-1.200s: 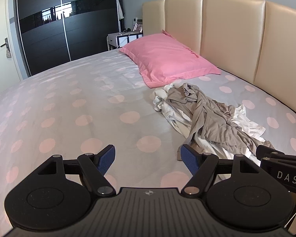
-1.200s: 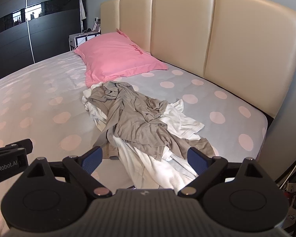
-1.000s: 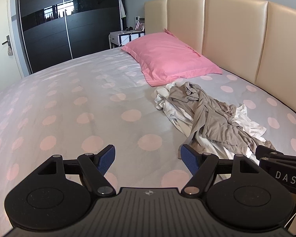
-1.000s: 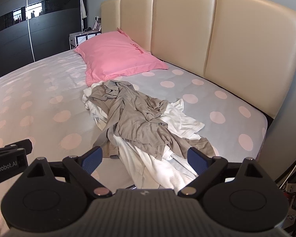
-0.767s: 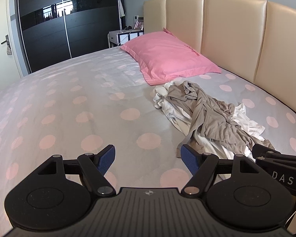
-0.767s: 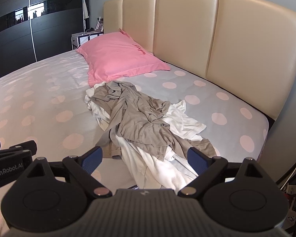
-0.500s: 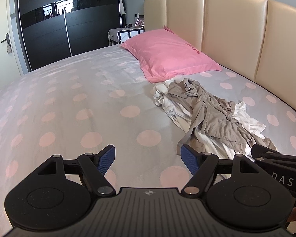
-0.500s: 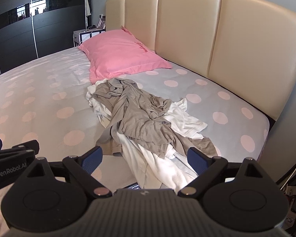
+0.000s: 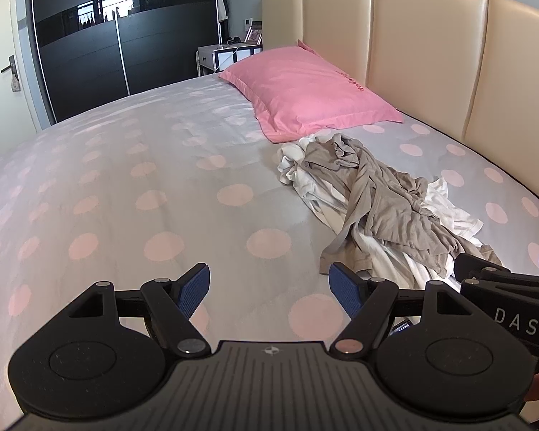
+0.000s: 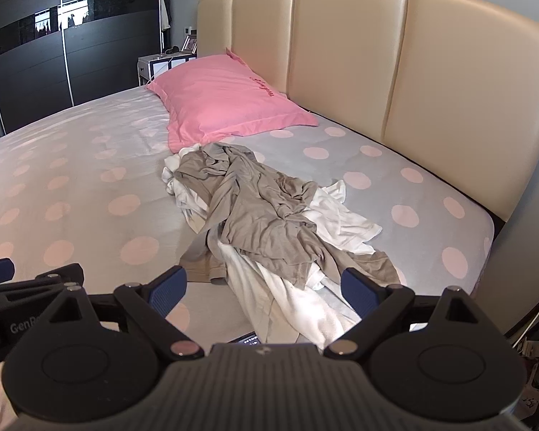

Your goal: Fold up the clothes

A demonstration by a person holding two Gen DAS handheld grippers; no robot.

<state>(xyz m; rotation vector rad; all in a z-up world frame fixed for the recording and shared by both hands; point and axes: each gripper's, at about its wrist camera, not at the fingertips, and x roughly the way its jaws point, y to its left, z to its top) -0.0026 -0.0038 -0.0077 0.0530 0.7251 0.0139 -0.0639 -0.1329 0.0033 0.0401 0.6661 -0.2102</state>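
Both grippers have advanced slightly toward the heap. Left gripper and right gripper hover with fingers apart, empty, ready to grasp. Grey garment lies crumpled atop white garment on the bed, below the pink pillow.

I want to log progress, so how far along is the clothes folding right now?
Done: nothing; no folded piece shows. The grey garment lies crumpled over the white garment on the bed. In hand: nothing; left gripper and right gripper are open and empty. Left: all the folding.
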